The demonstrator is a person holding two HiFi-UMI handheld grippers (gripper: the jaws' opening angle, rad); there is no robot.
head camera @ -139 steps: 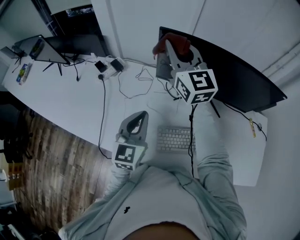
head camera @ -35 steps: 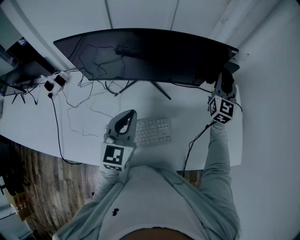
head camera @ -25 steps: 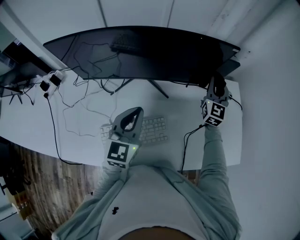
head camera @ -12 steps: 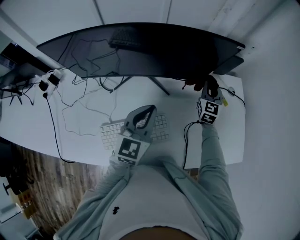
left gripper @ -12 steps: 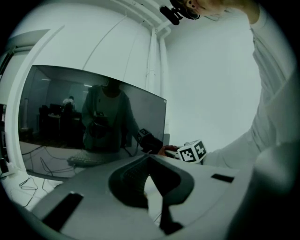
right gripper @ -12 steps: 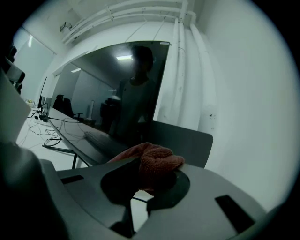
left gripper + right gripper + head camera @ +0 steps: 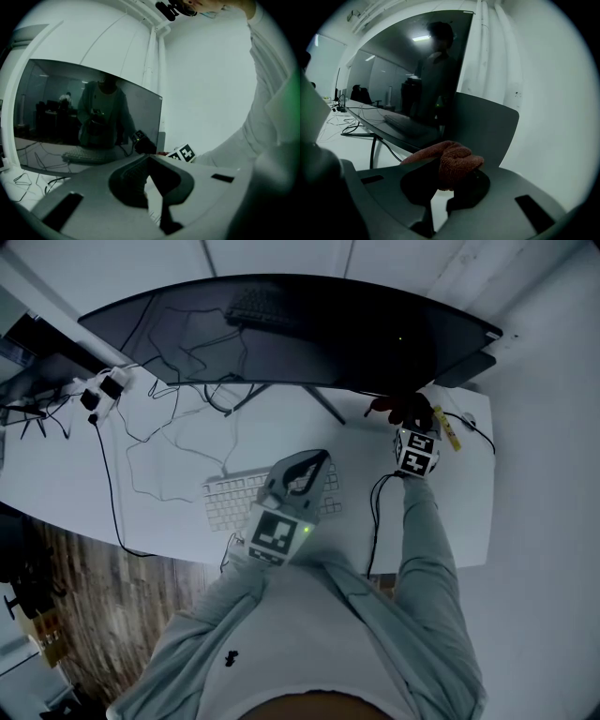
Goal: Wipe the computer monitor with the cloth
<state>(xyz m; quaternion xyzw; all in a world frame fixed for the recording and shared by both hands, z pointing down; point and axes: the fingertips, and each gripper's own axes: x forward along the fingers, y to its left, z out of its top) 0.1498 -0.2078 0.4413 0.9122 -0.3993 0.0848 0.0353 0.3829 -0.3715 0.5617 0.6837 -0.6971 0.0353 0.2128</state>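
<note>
My right gripper (image 7: 405, 415) is at the lower right corner of the wide curved black monitor (image 7: 300, 329). From the head view the rust-red terry cloth (image 7: 387, 409) is only a dark scrap there. The right gripper view shows it (image 7: 454, 164) bunched and clamped between my fingers (image 7: 417, 187), close before the screen (image 7: 417, 70); I cannot tell whether they touch. My left gripper (image 7: 309, 465) hangs over the white keyboard (image 7: 230, 502) on the white bench (image 7: 169, 474). Its own view shows its fingers (image 7: 126, 180) together at the tips, holding nothing.
</note>
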